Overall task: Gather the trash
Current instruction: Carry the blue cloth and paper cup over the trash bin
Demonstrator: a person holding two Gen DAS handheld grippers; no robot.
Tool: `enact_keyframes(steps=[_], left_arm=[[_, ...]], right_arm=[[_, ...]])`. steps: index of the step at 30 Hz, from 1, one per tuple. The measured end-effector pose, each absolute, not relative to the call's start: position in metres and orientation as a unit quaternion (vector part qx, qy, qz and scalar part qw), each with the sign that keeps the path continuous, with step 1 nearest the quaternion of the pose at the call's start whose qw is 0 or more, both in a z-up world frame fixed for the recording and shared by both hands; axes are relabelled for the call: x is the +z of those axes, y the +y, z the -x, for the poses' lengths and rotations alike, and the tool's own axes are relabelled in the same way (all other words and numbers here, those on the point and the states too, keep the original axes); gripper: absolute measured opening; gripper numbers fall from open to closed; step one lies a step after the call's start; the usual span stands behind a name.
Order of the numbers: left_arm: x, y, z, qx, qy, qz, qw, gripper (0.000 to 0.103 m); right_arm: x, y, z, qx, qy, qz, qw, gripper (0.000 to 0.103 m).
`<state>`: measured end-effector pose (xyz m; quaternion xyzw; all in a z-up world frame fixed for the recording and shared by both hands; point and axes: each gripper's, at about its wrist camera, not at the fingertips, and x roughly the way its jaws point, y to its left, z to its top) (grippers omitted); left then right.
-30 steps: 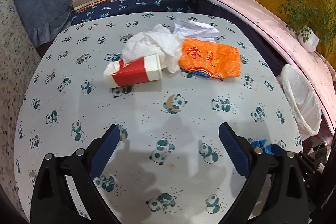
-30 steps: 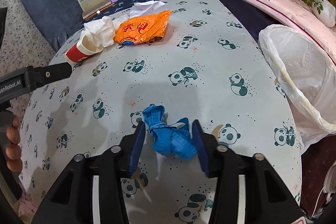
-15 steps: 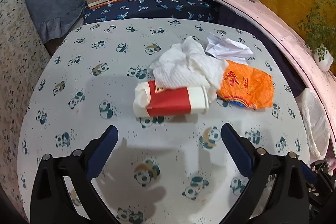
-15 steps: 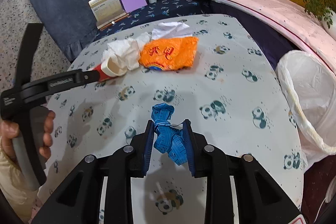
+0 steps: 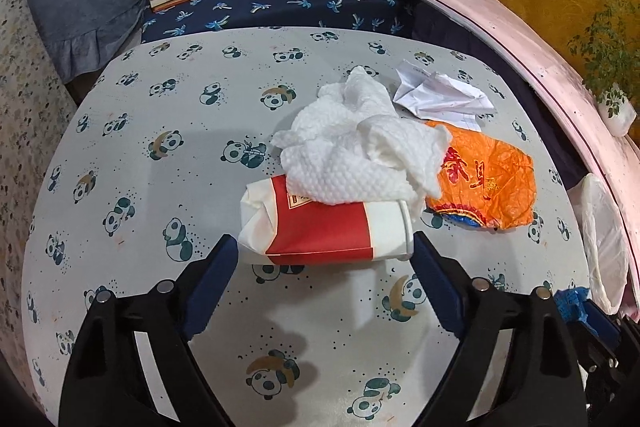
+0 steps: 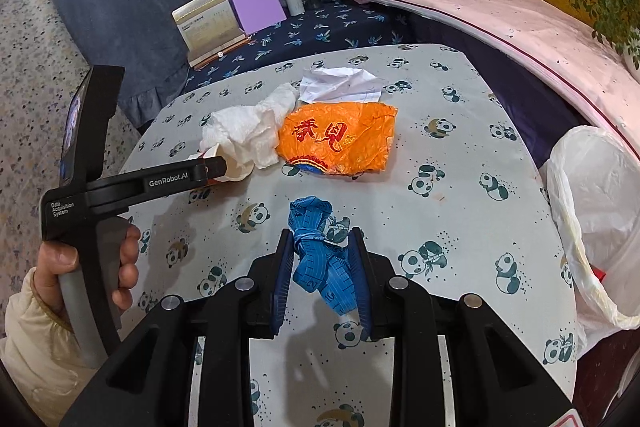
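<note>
Left gripper (image 5: pixel 324 259): jaws wide, just been narrowing, flanking paper cup (image 5: pixel 324 229) (lying on table (image 5: pixel 160 107)) | Right gripper (image 6: pixel 320 251): clamped on blue tape measure (image 6: pixel 320 259) | Bin bag (image 6: pixel 592 211): contents hidden.

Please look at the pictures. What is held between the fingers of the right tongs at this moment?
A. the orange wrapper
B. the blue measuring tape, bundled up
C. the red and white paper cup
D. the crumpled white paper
B: in the right wrist view the right tongs are closed on the bundled blue measuring tape, while the orange wrapper, paper cup and white paper lie on the table.
</note>
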<state>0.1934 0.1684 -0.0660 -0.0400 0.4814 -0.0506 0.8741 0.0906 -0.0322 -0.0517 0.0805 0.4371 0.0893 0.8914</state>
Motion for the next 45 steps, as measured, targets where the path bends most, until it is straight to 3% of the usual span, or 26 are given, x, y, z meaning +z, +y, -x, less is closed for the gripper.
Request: enact_keyframes(steps=[11, 45], left_arm=[[-0.040, 0.152, -0.159, -0.077, 0.469, 0.038, 0.879, 0.083], [-0.008, 0.001, -0.087, -0.212, 0.453, -0.055, 0.865, 0.083]], right_arm=[[-0.039, -0.041, -0.082, 0.086, 0.417, -0.088, 0.900, 0.026], [-0.023, -0.159, -0.024, -0.011, 0.356, -0.168, 0.919, 0.026]])
